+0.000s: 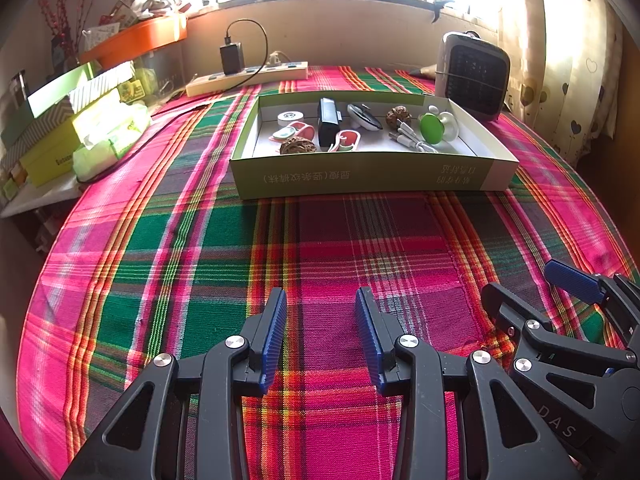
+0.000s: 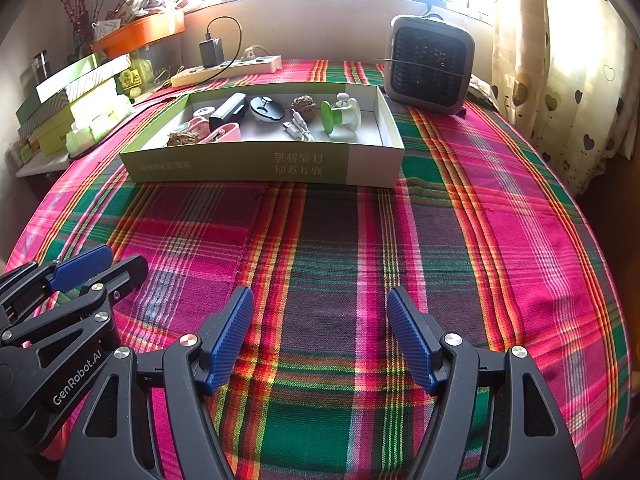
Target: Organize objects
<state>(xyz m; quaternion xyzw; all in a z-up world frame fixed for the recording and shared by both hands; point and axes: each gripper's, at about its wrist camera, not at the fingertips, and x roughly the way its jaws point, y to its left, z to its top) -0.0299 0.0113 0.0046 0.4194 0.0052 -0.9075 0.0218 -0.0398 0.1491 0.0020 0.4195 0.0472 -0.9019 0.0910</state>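
Green-and-white shallow cardboard box point(image 1: 360, 174) sits on the plaid-clothed worktop point(image 1: 320, 248), holding a black rectangular device point(image 1: 328, 124), green round gadget point(image 1: 430, 128), white cable point(image 1: 412, 138) and walnuts point(image 1: 298, 146). Left tongs point(image 1: 321, 304) and right tongs point(image 2: 320, 304) gape empty, well apart from it.

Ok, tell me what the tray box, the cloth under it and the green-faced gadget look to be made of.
Tray box: likely matte cardboard, with thin folded walls, printed lettering and a white inside.
Cloth: woven fabric, probably cotton; the plaid threads and weave texture show and it lies slightly rumpled.
Green-faced gadget: seemingly smooth moulded plastic, a glossy green disc on a white body with rounded edges.
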